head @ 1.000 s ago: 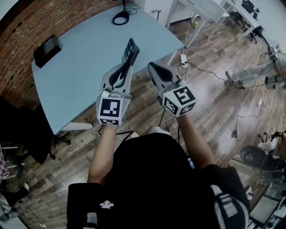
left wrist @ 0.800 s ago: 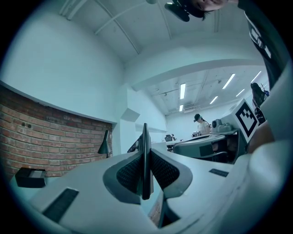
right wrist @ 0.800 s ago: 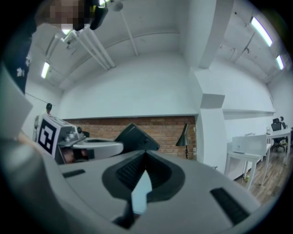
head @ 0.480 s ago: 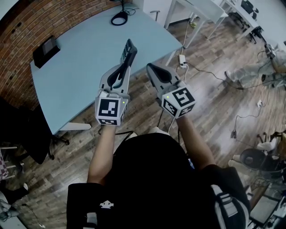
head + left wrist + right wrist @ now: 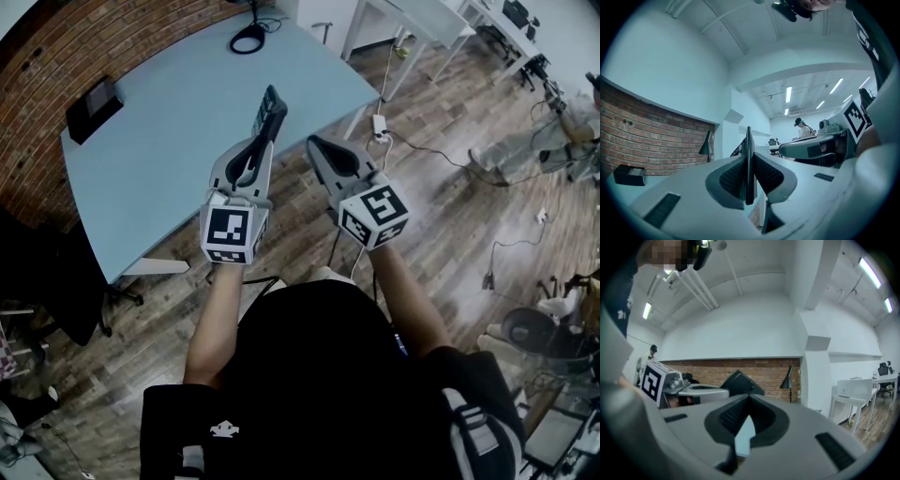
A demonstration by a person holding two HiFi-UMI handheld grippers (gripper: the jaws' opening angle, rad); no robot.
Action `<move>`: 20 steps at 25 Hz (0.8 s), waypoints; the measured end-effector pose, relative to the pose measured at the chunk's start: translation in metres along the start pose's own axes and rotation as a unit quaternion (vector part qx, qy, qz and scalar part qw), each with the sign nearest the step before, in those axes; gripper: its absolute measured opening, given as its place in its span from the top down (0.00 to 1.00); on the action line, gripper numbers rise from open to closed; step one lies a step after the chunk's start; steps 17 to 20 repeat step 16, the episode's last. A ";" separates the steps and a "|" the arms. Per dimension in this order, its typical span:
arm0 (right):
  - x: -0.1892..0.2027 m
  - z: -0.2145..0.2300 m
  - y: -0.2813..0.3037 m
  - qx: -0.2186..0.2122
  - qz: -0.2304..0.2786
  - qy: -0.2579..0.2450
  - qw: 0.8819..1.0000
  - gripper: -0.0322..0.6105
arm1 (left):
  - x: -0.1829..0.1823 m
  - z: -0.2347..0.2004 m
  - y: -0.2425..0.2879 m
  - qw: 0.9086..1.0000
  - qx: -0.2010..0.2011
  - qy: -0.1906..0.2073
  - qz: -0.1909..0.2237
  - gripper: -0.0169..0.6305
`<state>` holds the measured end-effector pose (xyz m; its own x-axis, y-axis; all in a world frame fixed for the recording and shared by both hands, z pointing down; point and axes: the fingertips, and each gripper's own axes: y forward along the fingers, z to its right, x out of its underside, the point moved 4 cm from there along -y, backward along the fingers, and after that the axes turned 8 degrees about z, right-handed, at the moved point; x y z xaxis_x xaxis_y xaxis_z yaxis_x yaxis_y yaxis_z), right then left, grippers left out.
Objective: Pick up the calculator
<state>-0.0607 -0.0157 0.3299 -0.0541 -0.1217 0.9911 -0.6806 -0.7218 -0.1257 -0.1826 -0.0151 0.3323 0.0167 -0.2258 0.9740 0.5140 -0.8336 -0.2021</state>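
Note:
The black calculator [image 5: 270, 109] is held up off the pale blue table [image 5: 159, 150], tilted on edge near the table's near corner. My left gripper [image 5: 259, 139] is shut on its lower end. In the left gripper view the calculator [image 5: 748, 150] shows edge-on as a thin dark slab pinched between the ribbed pads [image 5: 733, 177]. My right gripper [image 5: 315, 143] hangs just to the right of it, shut with nothing in it, over the wooden floor. From the right gripper view the calculator [image 5: 740, 383] rises as a dark wedge behind the left gripper [image 5: 693, 391].
A black box [image 5: 92, 101] lies at the table's far left by the brick wall. A lamp's round base [image 5: 249, 38] stands at the far edge. White desks [image 5: 412, 23], a power strip [image 5: 380, 125] and cables are on the floor to the right. A dark chair [image 5: 56, 281] stands left.

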 end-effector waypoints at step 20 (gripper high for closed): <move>0.003 -0.002 0.005 0.008 -0.001 0.000 1.000 0.94 | 0.004 -0.006 -0.002 1.000 0.003 -0.013 0.001 0.89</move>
